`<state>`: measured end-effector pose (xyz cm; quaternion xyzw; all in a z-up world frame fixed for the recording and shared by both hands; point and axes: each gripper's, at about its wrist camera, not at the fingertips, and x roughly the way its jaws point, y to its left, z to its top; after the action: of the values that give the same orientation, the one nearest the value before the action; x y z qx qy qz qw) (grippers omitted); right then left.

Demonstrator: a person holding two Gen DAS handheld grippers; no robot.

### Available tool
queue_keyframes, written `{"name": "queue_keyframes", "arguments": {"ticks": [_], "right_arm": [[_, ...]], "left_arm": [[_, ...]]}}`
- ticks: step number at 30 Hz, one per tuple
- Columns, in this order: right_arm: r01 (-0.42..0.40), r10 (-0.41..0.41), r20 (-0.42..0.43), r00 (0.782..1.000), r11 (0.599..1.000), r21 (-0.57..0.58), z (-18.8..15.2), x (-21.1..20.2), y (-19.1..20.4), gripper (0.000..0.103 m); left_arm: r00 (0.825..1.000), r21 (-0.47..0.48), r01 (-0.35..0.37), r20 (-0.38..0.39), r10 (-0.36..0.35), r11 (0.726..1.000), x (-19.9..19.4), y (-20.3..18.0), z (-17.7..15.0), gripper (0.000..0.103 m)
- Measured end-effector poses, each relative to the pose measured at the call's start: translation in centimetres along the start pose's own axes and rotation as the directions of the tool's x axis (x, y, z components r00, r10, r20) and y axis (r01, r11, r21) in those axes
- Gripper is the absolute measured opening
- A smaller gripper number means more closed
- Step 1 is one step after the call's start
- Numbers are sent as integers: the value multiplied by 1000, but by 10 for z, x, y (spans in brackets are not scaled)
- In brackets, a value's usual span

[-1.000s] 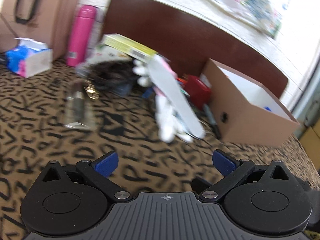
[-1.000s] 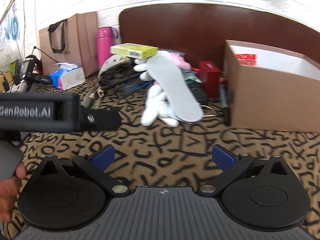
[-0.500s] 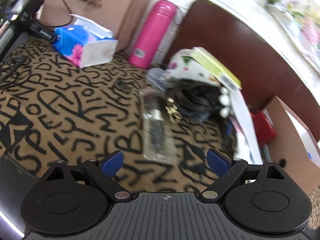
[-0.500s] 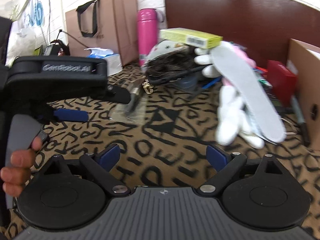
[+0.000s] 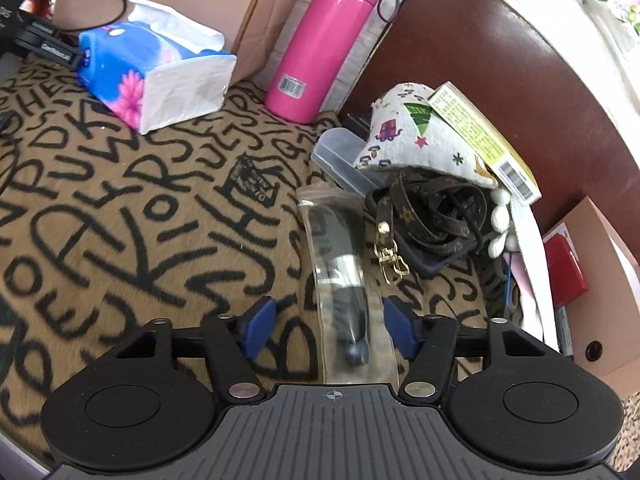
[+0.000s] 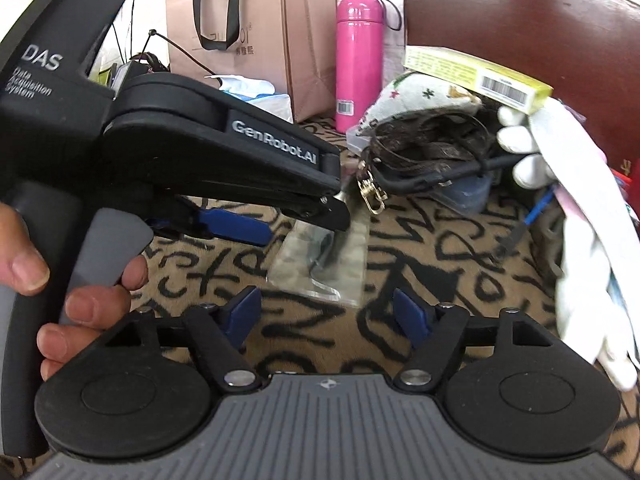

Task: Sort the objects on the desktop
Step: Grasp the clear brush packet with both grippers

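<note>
Your left gripper [image 5: 328,320] has its fingers apart, straddling the clear bag [image 5: 344,276] to pinch it; the right gripper [image 6: 326,316], fingers also apart, waits nearby.

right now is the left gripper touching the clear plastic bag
Cannot tell. In the left wrist view the left gripper is open with the clear plastic bag between its fingers; the right pad sits at the bag's edge, no plain gap or contact.
</note>
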<state>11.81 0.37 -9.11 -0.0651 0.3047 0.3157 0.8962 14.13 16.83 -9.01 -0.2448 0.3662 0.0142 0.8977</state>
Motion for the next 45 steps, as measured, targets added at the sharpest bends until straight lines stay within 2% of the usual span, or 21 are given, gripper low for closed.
{"name": "queue_keyframes", "arguments": {"ticks": [3, 5, 7, 9, 10, 11, 16, 28, 32, 39, 41, 42, 43, 45], "right_arm": [[5, -5, -3, 1000, 1000, -2, 7, 11, 1, 75], [5, -5, -3, 1000, 1000, -5, 12, 18, 1, 74], [0, 0, -7, 1000, 1000, -15, 17, 24, 2, 69], [-2, 2, -9, 1000, 1000, -21, 20, 28, 3, 64], [-1, 1, -7, 1000, 1000, -23, 21, 29, 3, 64], [-1, 1, -8, 1000, 1000, -23, 21, 29, 3, 63], [-12, 11, -18, 1000, 999, -52, 16, 18, -1, 61], [-29, 29, -48, 998, 1000, -6, -39, -65, -32, 61], [-7, 8, -55, 998, 1000, 16, -53, -93, -38, 61], [99, -98, -70, 993, 995, 7, -85, -146, -53, 61], [132, -131, -75, 989, 991, 7, -94, -158, -57, 63], [145, -143, -78, 987, 989, 17, -98, -162, -60, 63], [149, -146, -80, 986, 988, 33, -102, -165, -64, 63], [154, -150, -72, 986, 986, 66, -106, -169, -69, 63]], "left_arm": [[1000, -6, 9, -14, -9, 1000, 7, 2, 9, 68], [1000, 3, 7, -25, -7, 1000, 11, 2, 14, 60], [999, 12, 6, -37, -6, 1000, 15, 1, 18, 58], [999, 43, -2, -47, 4, 999, 18, -2, 19, 46], [999, 59, -7, -49, 10, 998, 18, -4, 19, 37], [999, 72, -9, -50, 13, 997, 19, -6, 18, 34], [999, 87, -12, -52, 17, 996, 14, -15, 8, 31], [989, 132, 90, -130, -73, 987, -20, -68, -67, 31], [979, 137, 133, -171, -109, 982, -26, -90, -89, 31], [952, 196, 222, -253, -170, 955, -31, -140, -127, 32], [943, 224, 249, -276, -183, 942, -31, -153, -136, 35], [942, 240, 257, -280, -187, 936, -31, -159, -140, 51], [947, 250, 247, -268, -178, 936, -31, -163, -142, 57], [956, 263, 221, -251, -154, 939, -29, -170, -145, 58]]}}
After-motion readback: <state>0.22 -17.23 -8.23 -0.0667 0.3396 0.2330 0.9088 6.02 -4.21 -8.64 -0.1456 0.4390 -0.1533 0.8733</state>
